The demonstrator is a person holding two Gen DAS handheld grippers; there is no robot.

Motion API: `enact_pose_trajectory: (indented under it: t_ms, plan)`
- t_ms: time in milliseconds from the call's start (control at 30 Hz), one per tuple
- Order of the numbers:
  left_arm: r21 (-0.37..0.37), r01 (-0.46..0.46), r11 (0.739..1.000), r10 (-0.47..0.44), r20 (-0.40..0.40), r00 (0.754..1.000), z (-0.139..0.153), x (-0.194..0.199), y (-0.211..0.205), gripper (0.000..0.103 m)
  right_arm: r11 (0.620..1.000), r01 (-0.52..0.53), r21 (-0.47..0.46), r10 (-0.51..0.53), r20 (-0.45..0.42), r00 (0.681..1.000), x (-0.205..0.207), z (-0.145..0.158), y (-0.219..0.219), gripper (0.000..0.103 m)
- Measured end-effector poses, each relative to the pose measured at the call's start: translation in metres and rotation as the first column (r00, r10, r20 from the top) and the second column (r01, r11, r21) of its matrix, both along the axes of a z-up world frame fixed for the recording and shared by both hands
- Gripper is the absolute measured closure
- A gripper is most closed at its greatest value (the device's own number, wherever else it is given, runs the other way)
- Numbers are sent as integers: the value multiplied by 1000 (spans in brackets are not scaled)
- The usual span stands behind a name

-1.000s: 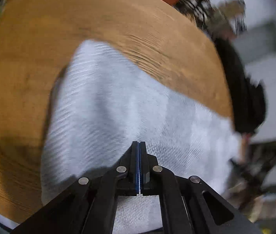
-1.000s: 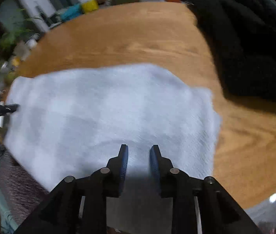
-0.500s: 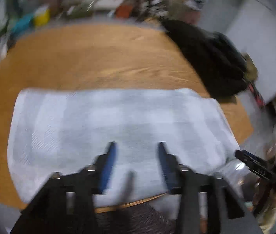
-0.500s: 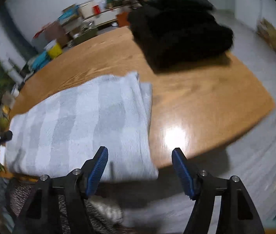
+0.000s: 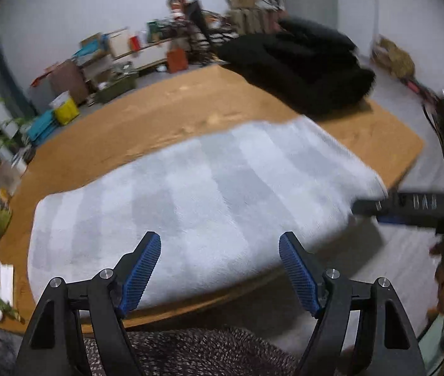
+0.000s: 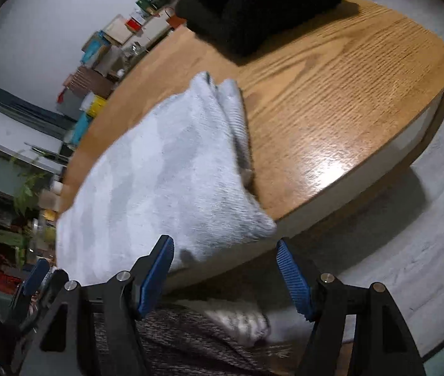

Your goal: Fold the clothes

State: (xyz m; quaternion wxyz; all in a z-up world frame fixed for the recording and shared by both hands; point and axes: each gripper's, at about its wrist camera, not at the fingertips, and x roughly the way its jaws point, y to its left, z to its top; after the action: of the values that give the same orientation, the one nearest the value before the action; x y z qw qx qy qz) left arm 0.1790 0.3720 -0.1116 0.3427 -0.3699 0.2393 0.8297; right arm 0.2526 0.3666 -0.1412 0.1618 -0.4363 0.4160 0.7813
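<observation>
Cluttered shelves and boxes line the far wall, and in front of them a wooden surface (image 5: 165, 131) carries a pale grey-and-white checked cloth (image 5: 209, 194), already folded at least once — the right wrist view shows stacked layers along its right-hand edge (image 6: 237, 125). The cloth lies flat near the front of the surface, its near edge hanging slightly over the rim, and a heap of black clothing (image 5: 300, 65) sits well apart at the far corner. The left claw (image 5: 220, 269) stands wide, nothing between its blue pads, hovering just short of the cloth's near edge; the right claw (image 6: 223, 272) is likewise spread wide and empty, off the cloth's near right corner (image 6: 262, 225), and it shows from the side at the right of the left view. The step in hand looks like a fresh grasp for the next fold. To do it well, I would bring each claw in low and level with the overhanging edge, so that one pad slides under all the layers and the other over them — catching only the top ply would pull the earlier fold apart. Grips at matching places near the two corners should keep the edge straight as it lifts, and carrying it over without tugging sideways should keep the stack square. Both views are somewhat blurred, so the exact count of layers cannot be told.
</observation>
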Motion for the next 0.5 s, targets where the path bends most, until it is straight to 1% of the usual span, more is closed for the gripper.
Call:
enact_pose_trajectory:
  t_ms: [67,100,133,200,333,367,400,467,500]
  plan:
    - [-51,46,998,-47,-22,999,-9,8,13,25,999,11,-51,-12,-20,1000,1,-6,5,31]
    - [-77,68,995,-71,-32,997,-14,12,20,25,996,17,-82,-20,-31,999,1,-9,7,35]
    - [-90,82,993,-85,-35,996,-17,13,26,25,994,19,-112,-24,-42,999,0,-12,10,44]
    - [-116,108,987,-114,-42,993,-24,16,37,25,988,7,-152,-18,-67,998,-5,-15,12,49]
    - [-122,166,979,-170,-18,985,-29,22,49,25,980,-6,-200,-15,-102,995,-19,-20,17,49]
    - [-126,180,976,-184,-17,983,-30,23,52,25,978,-4,-208,-18,-104,994,-21,-23,18,52]
    - [-130,193,973,-197,-15,980,-33,24,54,25,976,-2,-217,-21,-105,994,-22,-26,19,58]
    - [-132,224,966,-225,5,974,-35,27,55,25,974,-3,-224,-24,-119,993,-24,-30,20,61]
    - [-136,236,962,-237,6,971,-36,29,56,25,977,-10,-215,-17,-121,993,-24,-29,18,64]
